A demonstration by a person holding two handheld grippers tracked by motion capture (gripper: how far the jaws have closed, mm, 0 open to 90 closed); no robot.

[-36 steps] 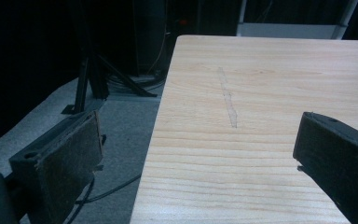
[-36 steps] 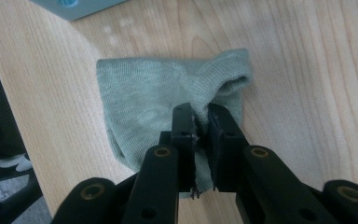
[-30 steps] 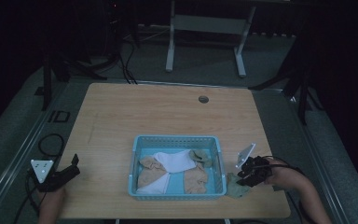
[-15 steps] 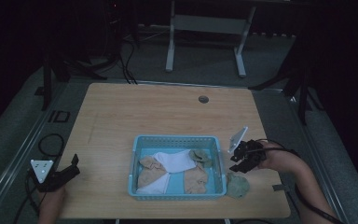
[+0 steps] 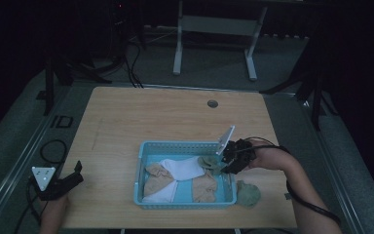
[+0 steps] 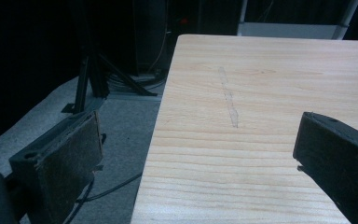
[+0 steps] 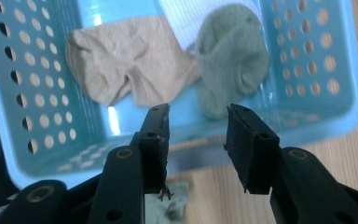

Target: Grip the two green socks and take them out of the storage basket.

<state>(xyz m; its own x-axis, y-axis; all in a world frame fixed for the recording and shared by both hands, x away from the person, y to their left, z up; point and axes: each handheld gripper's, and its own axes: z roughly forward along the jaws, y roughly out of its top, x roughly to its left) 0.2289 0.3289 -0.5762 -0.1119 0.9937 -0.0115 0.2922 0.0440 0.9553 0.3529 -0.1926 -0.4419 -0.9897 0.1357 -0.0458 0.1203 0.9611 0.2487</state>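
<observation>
A light blue perforated basket (image 5: 185,204) sits at the table's front middle. It holds beige socks (image 5: 157,177), a white sock (image 5: 184,167) and a green sock (image 5: 209,164). Another green sock (image 5: 248,193) lies on the table just right of the basket. My right gripper (image 5: 222,165) hovers open over the basket's right rim with nothing between its jaws. In the right gripper view, that gripper (image 7: 198,116) points down past the basket wall (image 7: 326,116) at the green sock (image 7: 230,56) and a beige sock (image 7: 130,60). My left gripper (image 5: 78,173) rests open at the front left edge.
The wooden table (image 5: 165,117) has bare room behind the basket and a small round grommet (image 5: 212,103) near its far edge. The left gripper (image 6: 198,126) straddles the table's left edge (image 6: 161,121), with grey floor and cables below. A metal stand (image 5: 214,24) is beyond the table.
My right gripper has moved from beside the green sock on the table, away and leftward, to the basket's right rim. That sock stays on the table. The left gripper has not moved.
</observation>
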